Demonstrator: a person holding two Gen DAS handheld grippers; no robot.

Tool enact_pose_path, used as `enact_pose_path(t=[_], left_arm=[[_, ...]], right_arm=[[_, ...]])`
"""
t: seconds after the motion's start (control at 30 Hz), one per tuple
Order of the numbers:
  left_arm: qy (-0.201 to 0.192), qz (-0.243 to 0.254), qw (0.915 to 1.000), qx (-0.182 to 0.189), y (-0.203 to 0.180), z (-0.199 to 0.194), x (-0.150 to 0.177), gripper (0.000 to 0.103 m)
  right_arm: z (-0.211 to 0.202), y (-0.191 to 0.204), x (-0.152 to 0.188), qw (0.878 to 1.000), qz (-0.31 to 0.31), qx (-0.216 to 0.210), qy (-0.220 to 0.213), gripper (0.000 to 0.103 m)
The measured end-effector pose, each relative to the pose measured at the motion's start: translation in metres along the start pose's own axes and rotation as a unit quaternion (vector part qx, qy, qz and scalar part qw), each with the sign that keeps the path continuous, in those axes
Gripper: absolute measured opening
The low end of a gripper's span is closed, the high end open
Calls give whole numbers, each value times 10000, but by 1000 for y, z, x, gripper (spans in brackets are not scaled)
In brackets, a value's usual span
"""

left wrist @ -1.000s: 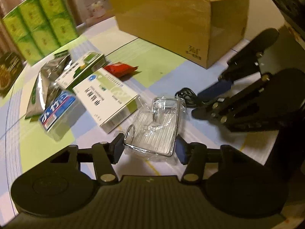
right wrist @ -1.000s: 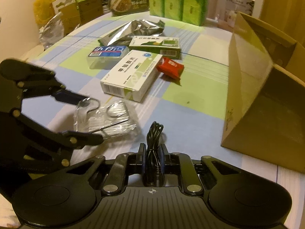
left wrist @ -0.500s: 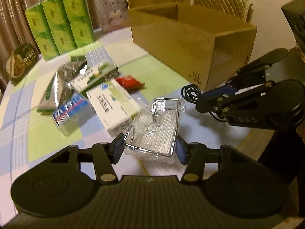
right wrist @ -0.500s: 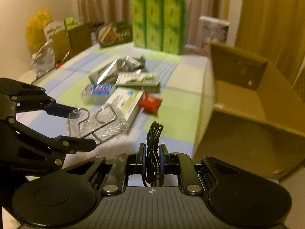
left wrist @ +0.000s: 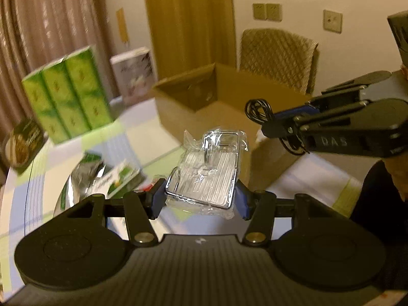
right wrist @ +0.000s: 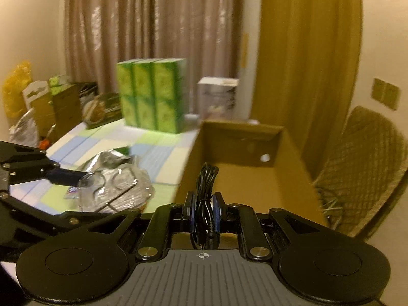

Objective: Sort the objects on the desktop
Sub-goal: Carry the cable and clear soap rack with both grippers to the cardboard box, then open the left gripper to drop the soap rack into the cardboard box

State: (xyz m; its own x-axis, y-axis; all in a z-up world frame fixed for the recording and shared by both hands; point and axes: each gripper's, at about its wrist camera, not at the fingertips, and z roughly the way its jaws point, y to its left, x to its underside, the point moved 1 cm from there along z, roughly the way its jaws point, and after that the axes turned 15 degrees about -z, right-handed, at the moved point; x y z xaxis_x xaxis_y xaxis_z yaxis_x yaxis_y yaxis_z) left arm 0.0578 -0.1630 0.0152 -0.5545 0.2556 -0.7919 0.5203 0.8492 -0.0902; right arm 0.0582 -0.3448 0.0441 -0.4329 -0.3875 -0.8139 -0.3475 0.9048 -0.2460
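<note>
Both clamped: left tool (left wrist: 199,200) pinches the wrapped wire rack (left wrist: 209,173); right tool (right wrist: 204,210) pinches the black cable (right wrist: 205,199) over the cardboard box (right wrist: 244,178).

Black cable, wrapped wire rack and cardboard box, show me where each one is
black cable (right wrist: 205,201): right wrist view, bundle between the fingers.
wrapped wire rack (left wrist: 207,174): left wrist view, ribbed middle.
cardboard box (right wrist: 241,137): right wrist view, inner far wall.

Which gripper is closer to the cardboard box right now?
Right. The right gripper, holding the black cable, hangs at the cardboard box; the left gripper is farther back.
</note>
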Motion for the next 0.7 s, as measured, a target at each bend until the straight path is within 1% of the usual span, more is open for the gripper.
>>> enact_pose_path(t=[0.13,0.33,0.5,0.7], left_arm=[[-115,118,9998,145,-23,12,-22,50],[-164,211,9992,288,-47,41,-49,50],[-79,200,9993,312,-56,68,-63,50],[26,172,9995,275,-56,89,-68,50]], right_arm=[[6,-31,-3,9997,134,180,-14,11],[26,-65,2,9991,379,173,69,11],[42,-78,5,9988,444,143,127,11],[55,-86,6,9986,495,116,152,11]])
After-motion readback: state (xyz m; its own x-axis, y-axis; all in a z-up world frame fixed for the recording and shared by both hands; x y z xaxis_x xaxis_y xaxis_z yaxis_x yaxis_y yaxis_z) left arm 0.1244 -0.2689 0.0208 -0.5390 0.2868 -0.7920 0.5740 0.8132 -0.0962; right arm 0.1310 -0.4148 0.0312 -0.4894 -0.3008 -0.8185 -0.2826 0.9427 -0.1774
